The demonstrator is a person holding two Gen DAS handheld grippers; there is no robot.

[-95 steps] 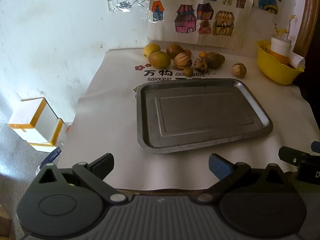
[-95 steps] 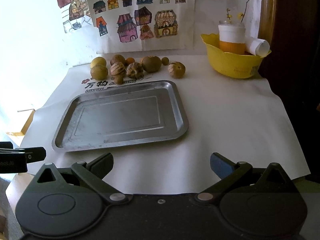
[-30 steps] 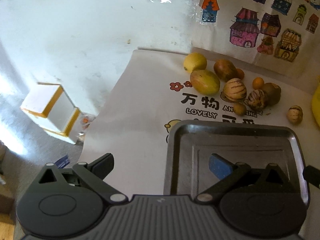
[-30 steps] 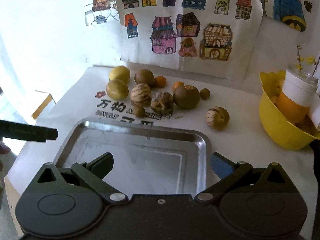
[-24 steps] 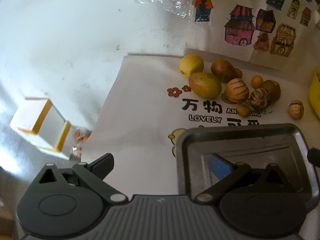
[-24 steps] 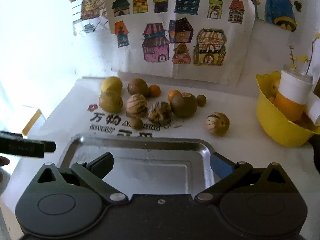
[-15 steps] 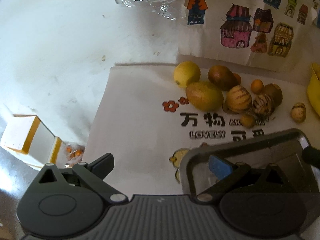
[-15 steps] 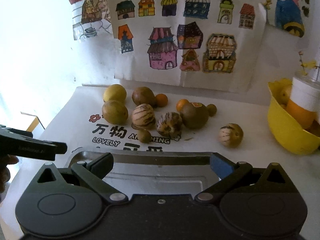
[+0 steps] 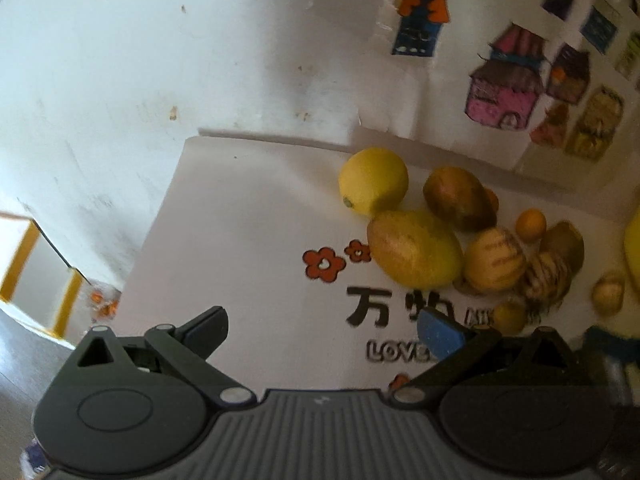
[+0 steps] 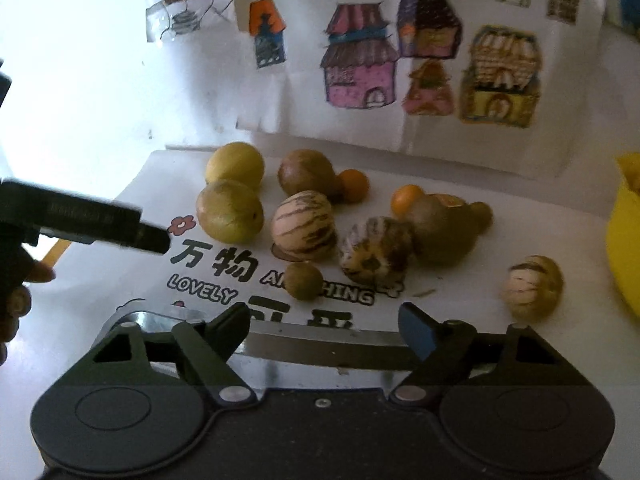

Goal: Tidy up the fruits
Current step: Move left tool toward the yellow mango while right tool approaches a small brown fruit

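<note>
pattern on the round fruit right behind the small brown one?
Cream skin with dark purple-brown stripes on the striped fruit; clearest in the right wrist view.

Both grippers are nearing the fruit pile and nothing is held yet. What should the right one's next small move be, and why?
Probably ease the right gripper forward and down over the small brown fruit. That fruit lies nearest, straight ahead between the fingers, just past the tray rim. The jaws are closing with nothing between them, and look wide enough for it.

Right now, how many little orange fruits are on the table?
2. One small orange fruit sits against the brown fruit at the back; the other touches the big brown-green fruit. More may hide behind them.
</note>
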